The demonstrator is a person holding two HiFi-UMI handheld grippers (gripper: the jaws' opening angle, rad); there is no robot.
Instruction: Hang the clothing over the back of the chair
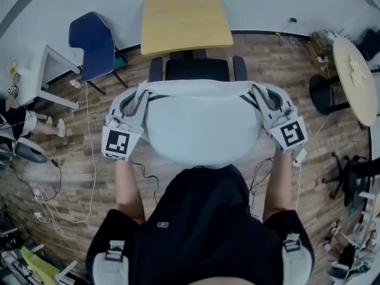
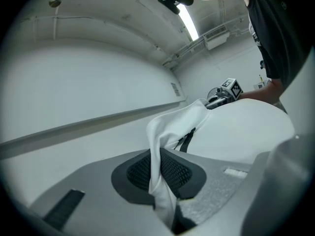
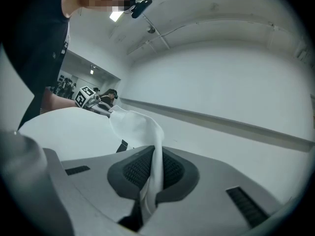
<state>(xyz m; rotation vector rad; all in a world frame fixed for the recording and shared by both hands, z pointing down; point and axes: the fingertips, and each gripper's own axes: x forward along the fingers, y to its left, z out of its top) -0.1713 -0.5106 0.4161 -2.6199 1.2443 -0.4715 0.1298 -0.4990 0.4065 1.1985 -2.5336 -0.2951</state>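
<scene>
A white garment [image 1: 202, 123] with dark trim is stretched flat between my two grippers, held up over a black office chair [image 1: 197, 69] whose seat and armrests show just beyond it. My left gripper [image 1: 138, 97] is shut on the garment's left top corner [image 2: 167, 132]; the cloth is pinched between its ribbed pads [image 2: 140, 171]. My right gripper [image 1: 260, 97] is shut on the right top corner [image 3: 145, 127], the fabric squeezed between its pads [image 3: 172, 171]. The chair's back is hidden under the garment.
A wooden table [image 1: 185, 21] stands behind the black chair. A blue chair [image 1: 95, 43] and a white table [image 1: 44, 70] are at far left, a round table [image 1: 355, 76] at right. Cables [image 1: 89, 177] trail over the wooden floor.
</scene>
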